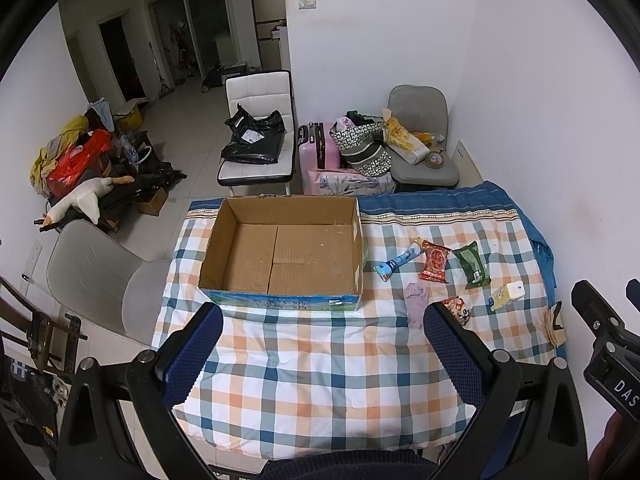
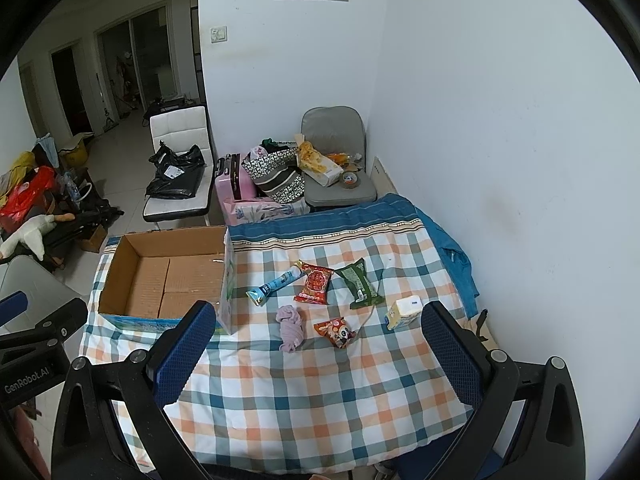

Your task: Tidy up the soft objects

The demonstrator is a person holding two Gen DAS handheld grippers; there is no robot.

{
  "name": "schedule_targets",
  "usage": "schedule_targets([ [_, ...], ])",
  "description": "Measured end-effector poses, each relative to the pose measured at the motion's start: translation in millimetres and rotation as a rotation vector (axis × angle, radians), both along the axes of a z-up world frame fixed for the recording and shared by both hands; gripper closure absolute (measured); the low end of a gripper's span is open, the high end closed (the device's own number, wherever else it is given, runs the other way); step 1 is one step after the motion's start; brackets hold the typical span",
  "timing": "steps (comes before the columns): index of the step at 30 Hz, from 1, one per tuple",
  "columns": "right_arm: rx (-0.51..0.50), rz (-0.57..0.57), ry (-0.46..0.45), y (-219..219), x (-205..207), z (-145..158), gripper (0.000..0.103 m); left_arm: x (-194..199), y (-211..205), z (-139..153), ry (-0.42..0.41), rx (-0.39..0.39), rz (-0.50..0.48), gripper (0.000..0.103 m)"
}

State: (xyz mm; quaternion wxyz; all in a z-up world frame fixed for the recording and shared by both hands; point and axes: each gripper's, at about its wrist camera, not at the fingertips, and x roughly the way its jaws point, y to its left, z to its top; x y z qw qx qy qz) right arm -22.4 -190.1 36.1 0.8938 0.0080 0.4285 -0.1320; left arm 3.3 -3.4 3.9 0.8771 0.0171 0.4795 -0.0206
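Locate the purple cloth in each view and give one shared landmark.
Left wrist: purple cloth lies right of centre, just beyond the right finger's tip.
Right wrist: purple cloth lies near centre, between the fingers.
Shared landmark: the cardboard box, left of the cloth in both views.

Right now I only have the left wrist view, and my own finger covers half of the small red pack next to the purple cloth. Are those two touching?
Observer: No. In the right wrist view the small red pack lies apart from the purple cloth, with a strip of checked sheet showing between them.
Operator: Right gripper state? I only see its edge.
Observer: The right gripper is open, with nothing between its fingers.
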Motion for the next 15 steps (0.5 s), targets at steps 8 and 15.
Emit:
schedule_targets([
  [8,0.0,0.002,0.001,0.3,0.4,1.8,0.0,-1.0,-0.4,-0.7,-0.001,0.001,0.001,0.0],
  [15,-0.001,0.002,0.0,0.3,-0.9,0.3,0.0,-1.5,-0.2,-1.0,-0.003,0.0,0.002,0.0],
])
